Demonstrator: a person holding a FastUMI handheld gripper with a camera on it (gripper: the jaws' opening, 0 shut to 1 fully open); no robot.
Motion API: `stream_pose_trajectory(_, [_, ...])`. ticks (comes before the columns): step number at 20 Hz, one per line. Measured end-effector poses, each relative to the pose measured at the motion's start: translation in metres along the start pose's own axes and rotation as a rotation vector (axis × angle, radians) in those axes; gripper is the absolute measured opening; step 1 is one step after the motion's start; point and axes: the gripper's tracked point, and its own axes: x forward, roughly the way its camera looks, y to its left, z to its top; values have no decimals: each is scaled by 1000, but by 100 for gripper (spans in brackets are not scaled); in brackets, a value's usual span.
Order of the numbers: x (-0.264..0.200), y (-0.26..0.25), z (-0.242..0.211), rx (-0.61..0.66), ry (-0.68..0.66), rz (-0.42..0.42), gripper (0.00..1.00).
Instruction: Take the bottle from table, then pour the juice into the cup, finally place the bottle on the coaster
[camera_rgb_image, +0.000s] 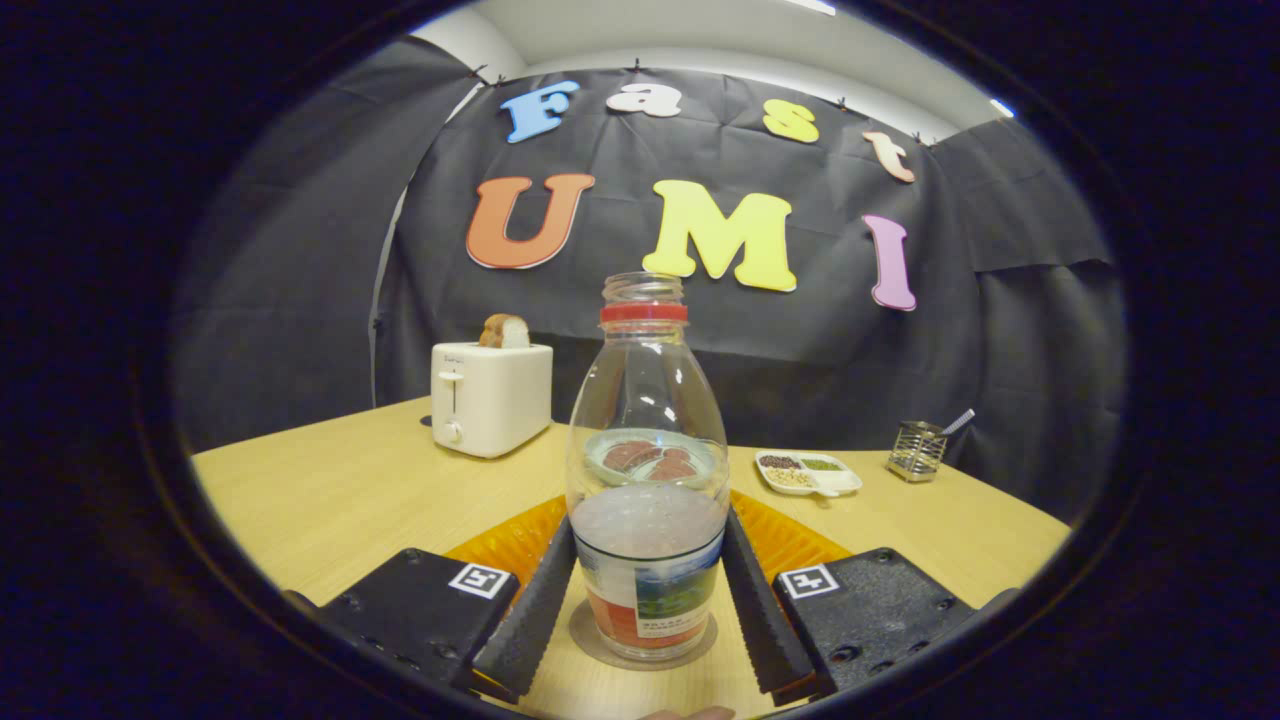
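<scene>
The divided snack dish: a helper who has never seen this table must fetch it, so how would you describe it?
Start at the white toaster on the wooden table. Look past the clear bottle held between the gripper's fingers, toward the wire mesh holder. The dish lies beside that holder: low, white, its compartments holding differently coloured small bits.

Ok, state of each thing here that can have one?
bottle: upright, uncapped, liquid low, standing on the coaster.
tongs: both fingers against the bottle's sides.
toaster: bread slice sticking up from slot.
divided dish: holding grains.
</scene>
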Motion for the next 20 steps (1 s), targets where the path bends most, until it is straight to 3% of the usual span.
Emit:
stream_pose_trajectory(4, [-3, -2, -8, 94, 18, 8, 99])
stream_pose_trajectory(11, [-23, -7, 13, 135, -10, 15, 100])
stream_pose_trajectory(20, [-104, -38, 102, 113, -71, 6, 100])
